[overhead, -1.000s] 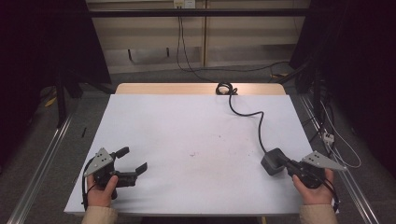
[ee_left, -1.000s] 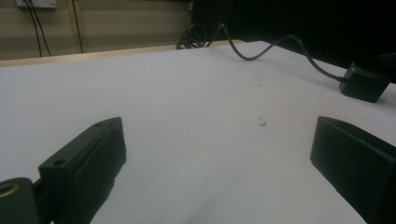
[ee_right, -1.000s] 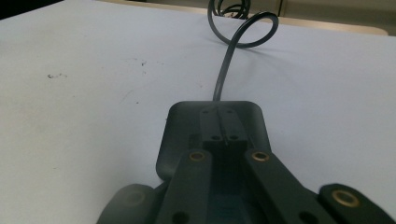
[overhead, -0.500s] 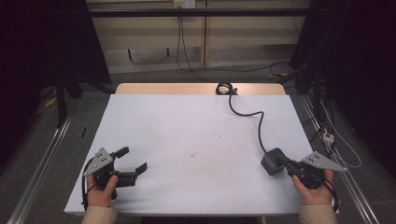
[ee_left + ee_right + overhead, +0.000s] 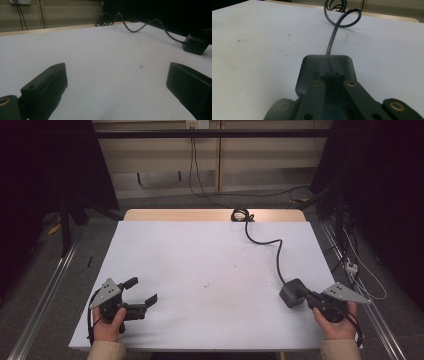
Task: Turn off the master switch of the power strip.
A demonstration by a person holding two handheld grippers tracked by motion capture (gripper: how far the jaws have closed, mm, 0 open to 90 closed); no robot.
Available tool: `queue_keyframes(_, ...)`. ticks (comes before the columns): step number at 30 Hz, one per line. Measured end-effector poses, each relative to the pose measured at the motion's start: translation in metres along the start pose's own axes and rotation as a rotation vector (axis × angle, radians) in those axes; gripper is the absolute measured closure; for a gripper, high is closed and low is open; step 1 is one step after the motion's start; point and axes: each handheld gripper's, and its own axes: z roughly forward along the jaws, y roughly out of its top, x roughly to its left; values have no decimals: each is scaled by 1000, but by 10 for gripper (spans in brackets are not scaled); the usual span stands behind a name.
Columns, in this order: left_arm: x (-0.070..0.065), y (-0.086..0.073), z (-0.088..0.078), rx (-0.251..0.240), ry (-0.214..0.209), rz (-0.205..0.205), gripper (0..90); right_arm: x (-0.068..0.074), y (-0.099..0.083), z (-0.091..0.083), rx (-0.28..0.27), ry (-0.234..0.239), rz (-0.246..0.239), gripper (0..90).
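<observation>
Right gripper (image 5: 331, 75): jaws shut together, resting on top of the power adapter (image 5: 325, 72), not clamping its sides. Looks like pinning it down so the cable can be worked. Adapter is a dark matte plastic block with rounded corners, directly under the tips. Its cable (image 5: 334, 37), smooth rubbery round cord, runs ahead into a loose coil at the far edge of the table (image 5: 200, 260). Left gripper (image 5: 141, 292): jaws wide open, empty, parked low on the white matte top, well apart from the adapter.

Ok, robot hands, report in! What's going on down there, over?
Left gripper open, holding nothing. Right gripper shut, jaws resting over the dark power block. Its cable trails to the far table edge. Nothing in the way.
</observation>
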Motion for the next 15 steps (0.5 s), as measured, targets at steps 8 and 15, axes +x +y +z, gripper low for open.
queue_keyframes(8,0,0,0,2,1,2,33,0,0,0,-4,-1,5,900)
queue_keyframes(15,1,0,1,1,0,1,33,0,0,0,-6,-3,-1,900)
